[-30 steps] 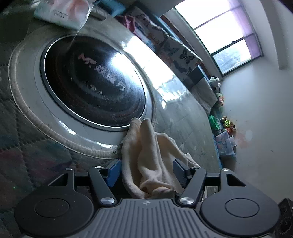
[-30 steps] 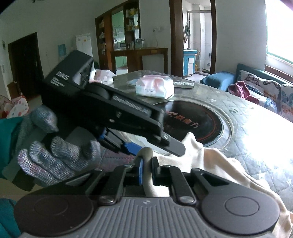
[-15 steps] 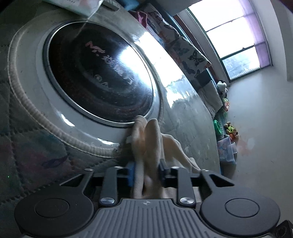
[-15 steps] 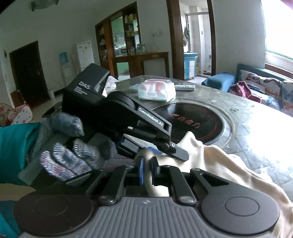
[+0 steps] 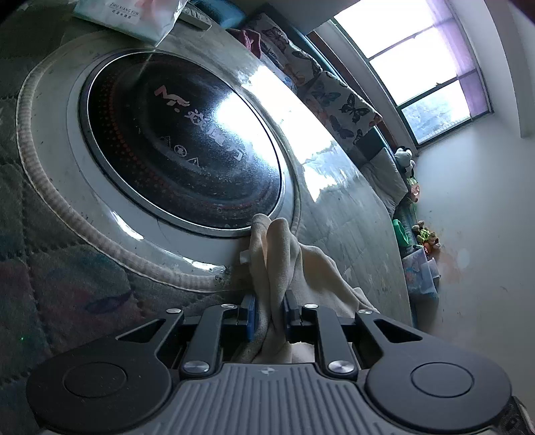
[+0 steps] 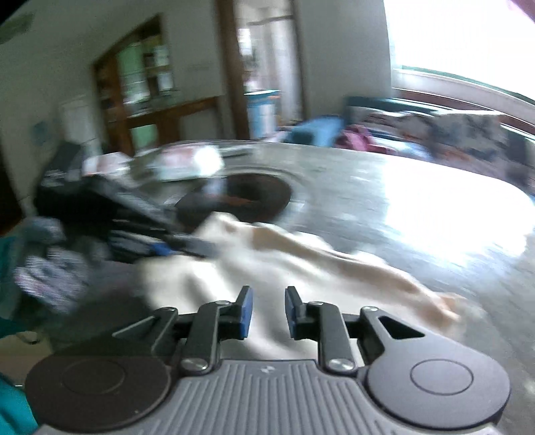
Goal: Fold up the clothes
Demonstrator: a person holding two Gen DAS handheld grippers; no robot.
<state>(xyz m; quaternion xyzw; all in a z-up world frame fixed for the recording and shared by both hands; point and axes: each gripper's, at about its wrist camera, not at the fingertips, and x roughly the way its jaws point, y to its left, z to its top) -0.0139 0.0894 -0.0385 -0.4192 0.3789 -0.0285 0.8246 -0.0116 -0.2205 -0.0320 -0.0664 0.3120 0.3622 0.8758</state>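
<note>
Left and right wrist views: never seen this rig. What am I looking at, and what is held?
No robot arm here: a person holds a two-finger gripper in each hand, and each gripper carries a fisheye camera looking forward along its fingers. The black and grey shape at the bottom of each picture is the gripper's own body.

In the left wrist view, the left gripper is shut on a bunched fold of the cream garment. It lies on a quilted table cover, beside a round black glass cooktop set into the table. A tissue pack lies beyond.

The right wrist view is motion-blurred. The right gripper is open a little above the same garment, gripping nothing. The person's gloved hand shows at left.
</note>
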